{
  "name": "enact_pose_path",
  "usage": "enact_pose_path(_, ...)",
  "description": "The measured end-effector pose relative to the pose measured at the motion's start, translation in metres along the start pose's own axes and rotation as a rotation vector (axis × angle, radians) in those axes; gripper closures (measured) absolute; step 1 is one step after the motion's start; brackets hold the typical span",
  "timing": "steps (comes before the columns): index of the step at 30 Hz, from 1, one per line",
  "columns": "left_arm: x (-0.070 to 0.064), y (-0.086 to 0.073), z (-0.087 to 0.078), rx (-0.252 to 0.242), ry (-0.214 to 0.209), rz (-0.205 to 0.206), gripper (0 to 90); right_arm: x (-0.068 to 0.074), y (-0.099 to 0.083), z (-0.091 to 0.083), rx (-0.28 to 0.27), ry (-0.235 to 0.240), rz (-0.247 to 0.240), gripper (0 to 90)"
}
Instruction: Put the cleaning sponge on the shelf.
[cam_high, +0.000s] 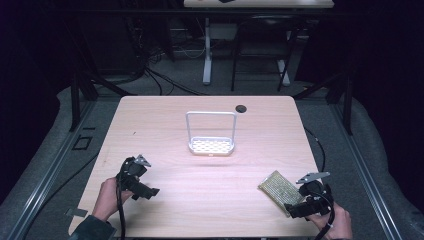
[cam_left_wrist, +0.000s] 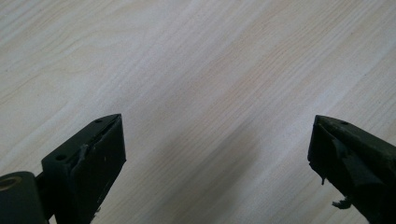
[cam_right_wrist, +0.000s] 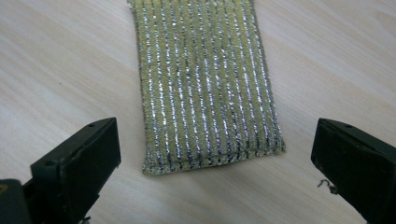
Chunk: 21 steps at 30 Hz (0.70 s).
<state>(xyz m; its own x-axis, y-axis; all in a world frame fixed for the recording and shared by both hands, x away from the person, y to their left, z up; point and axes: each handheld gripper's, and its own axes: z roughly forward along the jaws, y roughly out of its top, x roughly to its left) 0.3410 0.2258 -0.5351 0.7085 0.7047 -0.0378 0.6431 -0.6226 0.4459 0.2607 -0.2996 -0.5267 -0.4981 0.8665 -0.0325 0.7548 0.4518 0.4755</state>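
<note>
**Right jaws spread over the sponge, left jaws over bare wood**

In the right gripper view the right gripper (cam_right_wrist: 215, 154) has its two black jaws wide apart, holding nothing. The scouring sponge (cam_right_wrist: 205, 79) — yellow-green with glittering silver stripes — lies flat on the table (cam_right_wrist: 56, 70), reaching away from the jaws. Its near end sits in the gap between them, closer to the left jaw than to the right one; wood shows on both sides, so neither jaw touches it. How high the jaws stand above the sponge is hard to tell from this angle.

From the high view the sponge (cam_high: 279, 189) lies just ahead of the right gripper (cam_high: 305, 199), which a hand (cam_high: 334, 222) holds at the near edge of the table.

The left gripper (cam_left_wrist: 217, 154) is spread just as wide and grips nothing — only pale wood grain lies between and ahead of its jaws. In the high view the left gripper (cam_high: 142, 185) is well apart from the sponge. Far ahead of both, a white rack (cam_high: 210, 134) with a tall loop handle stands at mid-table
</note>
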Motion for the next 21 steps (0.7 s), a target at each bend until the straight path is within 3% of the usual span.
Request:
enact_pose_path(6, -0.001, 0.002, 0.001, 0.002, -0.008, 0.013, 3.6, 0.003, 0.007, 0.001, 0.01, -0.001, -0.08, 0.0)
enact_pose_path(10, -0.002, 0.003, 0.002, 0.001, -0.011, 0.016, 3.4, 0.002, 0.01, 0.003, 0.016, -0.007, -0.103, 0.0)
enact_pose_path(12, -0.003, 0.003, 0.002, 0.005, -0.015, 0.019, 3.2, 0.002, 0.014, 0.008, 0.04, -0.005, -0.145, 0.0)
enact_pose_path(16, -0.003, 0.004, 0.003, 0.007, -0.016, 0.022, 3.1, 0.003, 0.019, 0.016, 0.066, 0.015, -0.165, 0.0)
enact_pose_path(21, -0.004, 0.006, 0.004, 0.011, -0.017, 0.029, 3.0, 0.002, 0.024, 0.021, 0.062, 0.027, -0.181, 0.0)
